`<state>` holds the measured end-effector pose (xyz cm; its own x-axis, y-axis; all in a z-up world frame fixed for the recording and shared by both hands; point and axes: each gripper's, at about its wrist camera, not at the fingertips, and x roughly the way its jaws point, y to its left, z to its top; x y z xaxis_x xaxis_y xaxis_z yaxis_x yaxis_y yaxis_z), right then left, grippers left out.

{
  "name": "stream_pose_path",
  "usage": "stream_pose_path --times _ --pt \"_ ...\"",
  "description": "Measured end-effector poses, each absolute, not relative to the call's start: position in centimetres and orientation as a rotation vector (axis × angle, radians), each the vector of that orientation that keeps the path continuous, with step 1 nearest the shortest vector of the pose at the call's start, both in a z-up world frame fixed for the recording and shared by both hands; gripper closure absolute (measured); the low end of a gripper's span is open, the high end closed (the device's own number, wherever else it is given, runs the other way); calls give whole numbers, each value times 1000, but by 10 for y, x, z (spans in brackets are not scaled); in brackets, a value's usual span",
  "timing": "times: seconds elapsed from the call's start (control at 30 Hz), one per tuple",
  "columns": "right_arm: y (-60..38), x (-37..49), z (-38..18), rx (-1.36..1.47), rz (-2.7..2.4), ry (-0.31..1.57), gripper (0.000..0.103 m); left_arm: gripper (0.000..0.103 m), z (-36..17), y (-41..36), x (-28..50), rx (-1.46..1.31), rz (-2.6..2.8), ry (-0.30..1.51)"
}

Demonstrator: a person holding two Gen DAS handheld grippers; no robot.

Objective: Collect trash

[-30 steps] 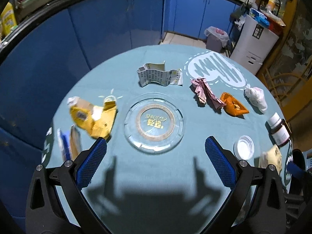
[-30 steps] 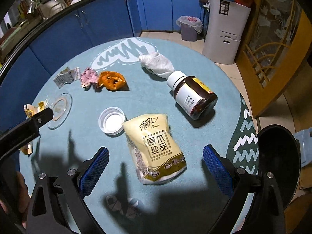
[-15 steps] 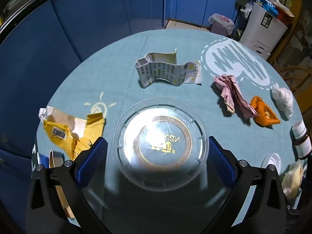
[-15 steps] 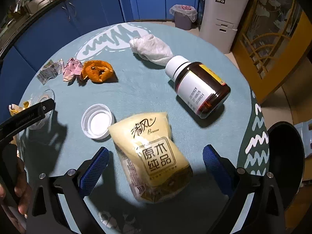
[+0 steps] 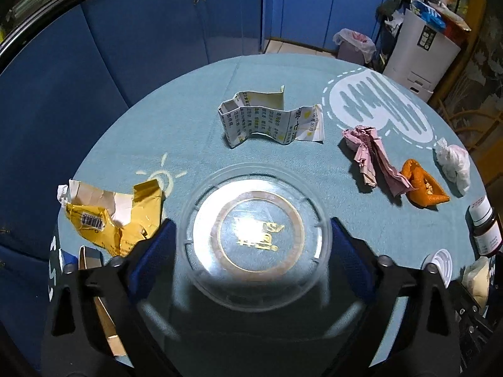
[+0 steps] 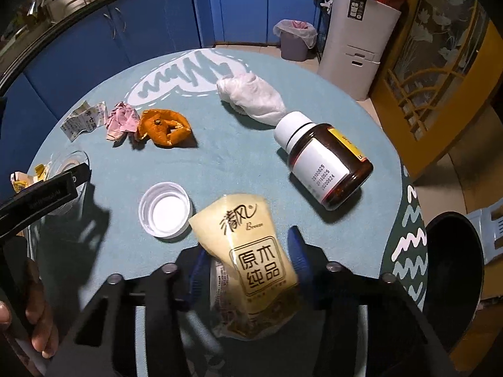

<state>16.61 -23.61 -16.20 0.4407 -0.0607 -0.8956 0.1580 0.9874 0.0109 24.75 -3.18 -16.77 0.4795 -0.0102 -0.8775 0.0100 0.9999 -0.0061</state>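
- On the tabletop (image 5: 195, 100), most trash remains: wrapper (image 5: 110, 216), leaflet (image 5: 270, 119), peel (image 6: 165, 127), bottle (image 6: 327, 157).
- Your left claw (image 5: 253, 238) brackets the lid (image 5: 254, 235); grip uncertain.
- Your right claw (image 6: 248, 260) pinches the pouch (image 6: 251, 264).

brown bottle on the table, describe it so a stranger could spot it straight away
On the round blue table, look right of the clear cap, below the white wad. The brown bottle lies on its side, the only glass item, with a white lid.
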Motion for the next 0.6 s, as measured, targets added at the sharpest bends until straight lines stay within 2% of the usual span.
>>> stream_pose_path --times 0.17,0.6 --pt "-234 161 -156 109 -129 1089 68 16 -163 -30 242 -14 -26 1082" --pt "-239 138 -124 136 -123 1012 68 16 -132 -40 211 3 -44 1033"
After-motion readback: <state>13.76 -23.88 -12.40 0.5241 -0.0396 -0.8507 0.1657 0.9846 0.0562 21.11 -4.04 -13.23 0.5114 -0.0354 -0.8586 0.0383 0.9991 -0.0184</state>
